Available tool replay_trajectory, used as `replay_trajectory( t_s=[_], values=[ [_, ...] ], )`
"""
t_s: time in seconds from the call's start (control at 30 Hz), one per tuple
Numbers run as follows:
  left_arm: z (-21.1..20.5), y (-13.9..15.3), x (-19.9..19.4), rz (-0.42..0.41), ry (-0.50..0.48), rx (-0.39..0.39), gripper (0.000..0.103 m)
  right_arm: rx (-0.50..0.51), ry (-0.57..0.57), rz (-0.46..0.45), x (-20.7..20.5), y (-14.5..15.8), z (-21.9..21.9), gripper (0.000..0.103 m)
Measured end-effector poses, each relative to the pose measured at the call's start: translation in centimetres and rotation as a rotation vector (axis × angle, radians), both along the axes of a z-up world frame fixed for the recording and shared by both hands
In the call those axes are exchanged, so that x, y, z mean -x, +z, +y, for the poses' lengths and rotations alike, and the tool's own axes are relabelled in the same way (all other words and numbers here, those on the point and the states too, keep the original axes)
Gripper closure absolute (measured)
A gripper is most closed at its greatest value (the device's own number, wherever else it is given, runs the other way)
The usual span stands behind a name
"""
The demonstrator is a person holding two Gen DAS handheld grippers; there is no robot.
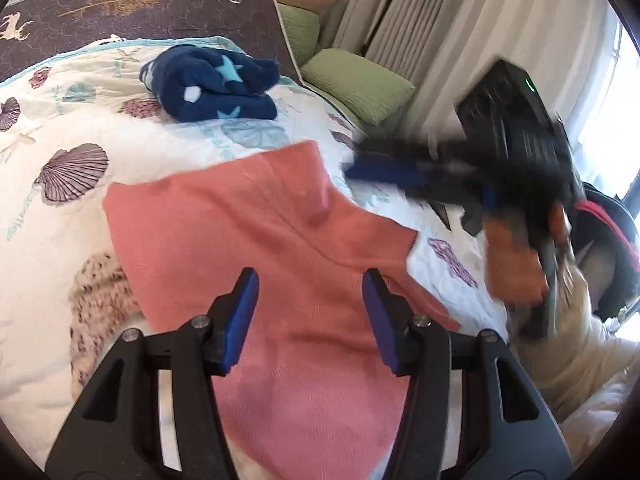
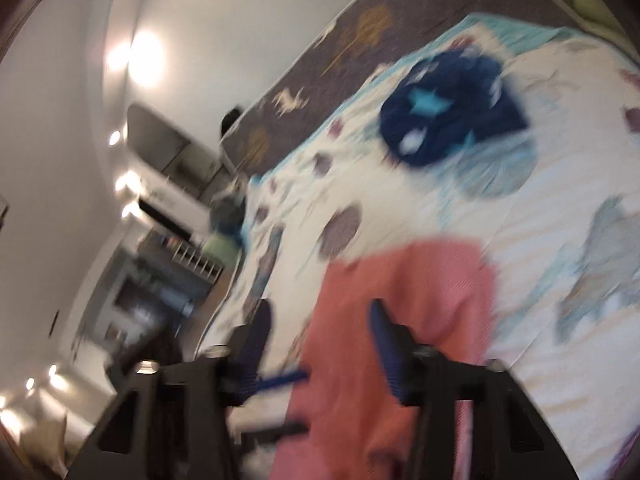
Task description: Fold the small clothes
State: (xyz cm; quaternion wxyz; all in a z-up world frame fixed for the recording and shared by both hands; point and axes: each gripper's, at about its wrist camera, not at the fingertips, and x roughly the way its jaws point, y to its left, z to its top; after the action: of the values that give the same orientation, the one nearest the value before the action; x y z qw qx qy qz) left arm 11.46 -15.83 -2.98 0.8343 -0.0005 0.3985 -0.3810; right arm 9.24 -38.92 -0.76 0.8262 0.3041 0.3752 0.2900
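You're in a home bedroom: a bed point(image 1: 168, 12) under a seashell quilt point(image 1: 72, 168), green pillows point(image 1: 356, 84) and curtains point(image 1: 440, 32) far right.

Bright daylight, right view motion-blurred

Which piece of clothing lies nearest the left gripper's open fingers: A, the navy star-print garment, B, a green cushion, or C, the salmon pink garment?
C: in the left wrist view the salmon pink garment spreads right under the left gripper, while the navy star-print garment lies bunched farther up the bed.
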Motion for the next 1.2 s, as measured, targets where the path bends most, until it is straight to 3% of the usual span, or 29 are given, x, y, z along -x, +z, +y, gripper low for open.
replay_trajectory(
  t_s=[0.07, 0.1, 0.13, 0.17, 0.2, 0.23, 0.3, 0.37, 0.53, 0.6, 0.67, 0.7, 0.73, 0.8, 1.03, 1.2],
  values=[
    [0.0, -2.1, -1.3, 0.019, 0.096, -0.145, 0.051, 0.083, -0.015, 0.039, 0.7, -1.6, 0.5, 0.075],
    [0.3, -3.4, -1.7, 0.046, 0.108, -0.162, 0.052, 0.170, -0.053, 0.070, 0.9, -2.8, 0.4, 0.077],
    [1.1, -3.8, -1.5, 0.031, 0.108, -0.116, 0.052, 0.302, -0.118, 0.103, 1.2, -4.1, 0.0, 0.085],
    [1.3, -3.7, -1.1, 0.014, 0.109, -0.097, 0.052, 0.437, -0.191, 0.137, 1.3, -5.4, -0.5, 0.086],
    [1.3, -3.4, -0.7, 0.006, 0.110, -0.101, 0.052, 0.482, -0.231, 0.155, 1.6, -6.1, -1.1, 0.088],
    [1.3, -3.1, -0.5, 0.001, 0.114, -0.110, 0.052, 0.440, -0.254, 0.157, 2.2, -6.5, -2.1, 0.092],
    [1.2, -2.5, -0.3, 0.002, 0.110, -0.107, 0.051, 0.390, -0.282, 0.150, 3.2, -5.8, -3.0, 0.089],
    [1.3, -1.8, -0.5, 0.016, 0.100, -0.079, 0.051, 0.392, -0.299, 0.066, 4.7, -3.9, -2.5, 0.089],
    [0.2, -0.6, -2.3, -0.022, 0.094, -0.044, 0.051, 0.354, -0.134, -0.099, 6.9, -0.2, 2.2, 0.089],
    [-0.2, -1.3, -3.5, -0.017, 0.106, -0.061, 0.046, 0.411, -0.087, -0.082, 7.0, -0.9, 4.3, 0.089],
    [-0.2, -3.3, -4.7, 0.008, 0.190, -0.159, 0.045, 0.545, -0.128, -0.015, 6.7, -3.3, 4.9, 0.091],
    [0.2, -4.2, -4.8, 0.033, 0.190, -0.142, 0.045, 0.587, -0.158, 0.007, 6.7, -4.3, 4.6, 0.094],
    [0.6, -4.4, -4.4, 0.016, 0.195, -0.115, 0.045, 0.580, -0.185, 0.011, 7.0, -5.4, 3.8, 0.100],
    [0.9, -3.7, -2.8, -0.034, 0.182, -0.115, 0.045, 0.477, -0.230, 0.000, 8.2, -6.0, 2.1, 0.100],
    [1.5, -2.3, 1.0, -0.024, 0.116, -0.088, 0.042, 0.506, -0.248, -0.001, 10.0, -5.7, 1.6, 0.100],
    [1.5, -2.7, 2.4, -0.031, 0.130, -0.123, 0.041, 0.504, -0.266, 0.010, 10.4, -5.6, 2.3, 0.098]
  ],
)
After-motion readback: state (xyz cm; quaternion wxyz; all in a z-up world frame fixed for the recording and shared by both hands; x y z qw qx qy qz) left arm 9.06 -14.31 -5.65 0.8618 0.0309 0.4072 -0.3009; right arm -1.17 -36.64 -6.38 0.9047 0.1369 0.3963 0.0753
